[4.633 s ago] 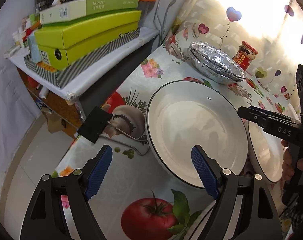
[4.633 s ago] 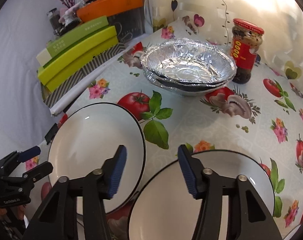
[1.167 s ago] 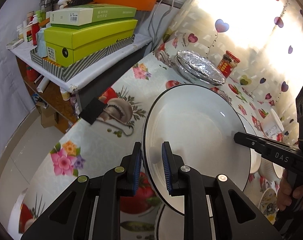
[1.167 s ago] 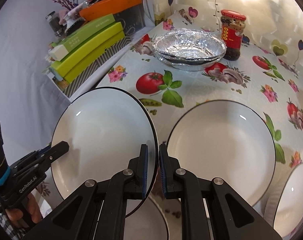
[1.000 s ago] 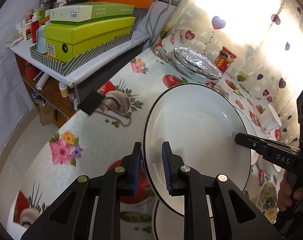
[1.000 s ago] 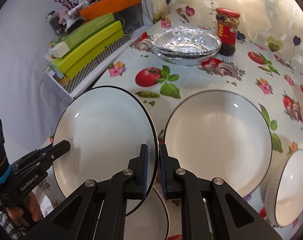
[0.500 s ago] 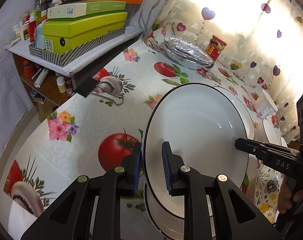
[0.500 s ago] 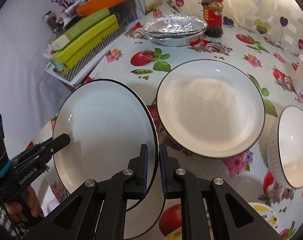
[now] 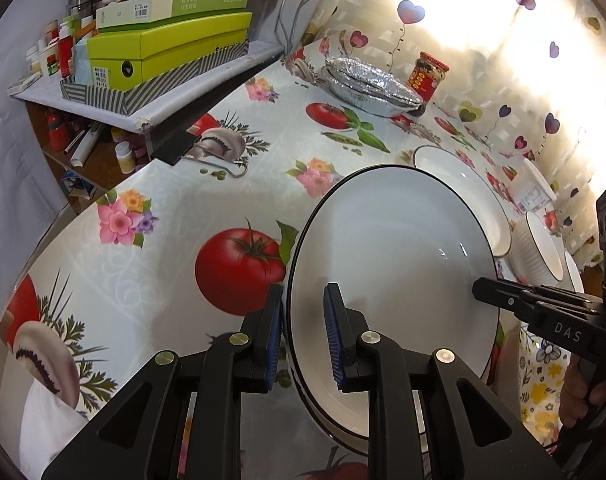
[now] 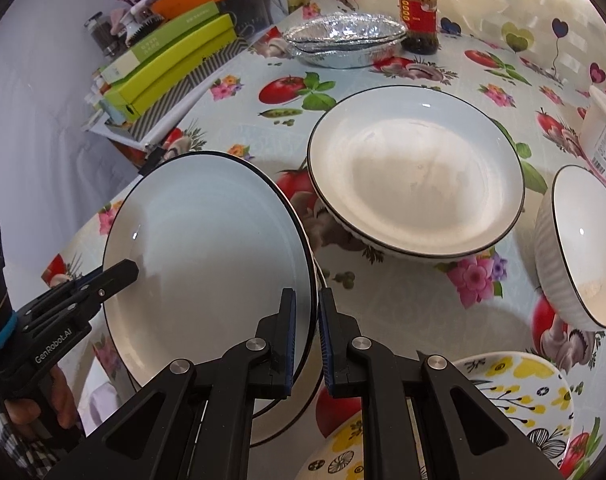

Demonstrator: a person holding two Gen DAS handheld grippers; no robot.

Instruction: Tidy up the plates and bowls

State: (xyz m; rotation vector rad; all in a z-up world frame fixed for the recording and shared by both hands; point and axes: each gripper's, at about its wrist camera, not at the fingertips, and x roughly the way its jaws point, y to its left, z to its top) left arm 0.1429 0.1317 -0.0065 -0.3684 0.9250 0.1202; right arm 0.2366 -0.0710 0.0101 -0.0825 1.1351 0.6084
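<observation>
A white plate with a black rim hangs tilted just above the table, held from both sides. My left gripper is shut on its left rim, and its tip shows in the right wrist view. My right gripper is shut on the opposite rim, its tip showing in the left wrist view. Right under the held plate lies a second black-rimmed plate, mostly hidden. A larger deep white plate and a ribbed white bowl stand to the right.
A yellow-flowered plate lies at the near right. Stacked foil pans and a red-lidded jar stand at the far end. A shelf with green boxes borders the table on the left. A white tub stands at the right edge.
Both grippers have carried the plate together toward the near end of the table and a little lower. It now hangs over the second black-rimmed plate. Both grips are unchanged.
</observation>
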